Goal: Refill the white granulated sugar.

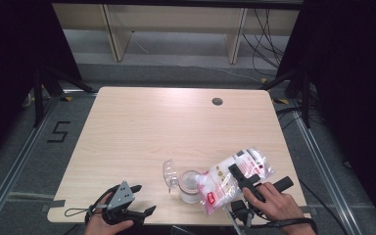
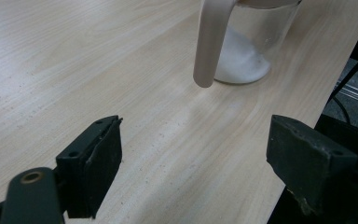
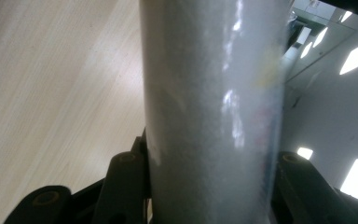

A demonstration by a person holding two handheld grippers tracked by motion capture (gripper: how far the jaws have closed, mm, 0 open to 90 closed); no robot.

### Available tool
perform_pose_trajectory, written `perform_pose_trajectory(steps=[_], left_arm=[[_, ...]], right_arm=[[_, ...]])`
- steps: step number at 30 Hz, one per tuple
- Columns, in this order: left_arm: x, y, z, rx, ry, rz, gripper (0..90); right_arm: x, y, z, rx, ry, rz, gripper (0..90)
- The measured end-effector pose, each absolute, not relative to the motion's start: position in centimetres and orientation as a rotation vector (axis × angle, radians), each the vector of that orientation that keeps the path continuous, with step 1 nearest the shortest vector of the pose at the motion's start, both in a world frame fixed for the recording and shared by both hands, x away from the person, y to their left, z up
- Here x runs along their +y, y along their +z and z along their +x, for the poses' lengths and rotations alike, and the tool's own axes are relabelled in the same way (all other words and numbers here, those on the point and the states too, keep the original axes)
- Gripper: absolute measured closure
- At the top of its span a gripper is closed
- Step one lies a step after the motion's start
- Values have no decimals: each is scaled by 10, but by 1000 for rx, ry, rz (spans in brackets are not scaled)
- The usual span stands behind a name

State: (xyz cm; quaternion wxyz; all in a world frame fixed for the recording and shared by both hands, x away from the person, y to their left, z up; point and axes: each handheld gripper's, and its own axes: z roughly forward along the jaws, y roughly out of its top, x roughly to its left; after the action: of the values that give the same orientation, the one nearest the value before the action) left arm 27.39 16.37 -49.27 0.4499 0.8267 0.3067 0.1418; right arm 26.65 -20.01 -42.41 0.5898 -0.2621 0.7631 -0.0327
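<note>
— Wood-grain table [image 1: 142, 132], pale, bare over most of its top. What sits on it?

— At my near edge, right of centre, a clear jug [image 1: 190, 186] stands upright with a heap of white powder [image 2: 240, 63] in its bottom. Its hinged lid [image 1: 169, 172] is swung open to the left. In the left gripper view I see the jug's beige handle [image 2: 211, 42] hanging down on the side facing me.

— And the bag?

— A clear plastic bag [image 1: 232, 178] of white grains, with a red label, is held tilted above the table, its lower end at the jug's rim. I cannot tell whether anything is leaving it.

— State of the tools?

— My right gripper [image 1: 247, 183] is clamped across the bag; in the right gripper view the bag [image 3: 209, 112] stands between both jaws, touching each. My left gripper [image 1: 139, 200] rests at the near left edge, well apart from the jug, jaws spread wide with nothing between them.
</note>
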Motion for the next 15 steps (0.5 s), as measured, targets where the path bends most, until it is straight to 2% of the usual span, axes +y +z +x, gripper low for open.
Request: perform_pose_trajectory(steps=[8, 9, 14, 15], left_arm=[[163, -493, 274, 763, 347, 2029, 179], [163, -493, 274, 768, 347, 2027, 179], [164, -493, 274, 755, 353, 2048, 180], [163, -493, 274, 760, 351, 2033, 180]], right_arm=[[-199, -421, 268, 1775, -99, -653, 624], [-203, -426, 264, 1818, -86, -540, 624], [-203, -426, 264, 1818, -71, -540, 627], [-200, -422, 267, 1785, -77, -623, 628]])
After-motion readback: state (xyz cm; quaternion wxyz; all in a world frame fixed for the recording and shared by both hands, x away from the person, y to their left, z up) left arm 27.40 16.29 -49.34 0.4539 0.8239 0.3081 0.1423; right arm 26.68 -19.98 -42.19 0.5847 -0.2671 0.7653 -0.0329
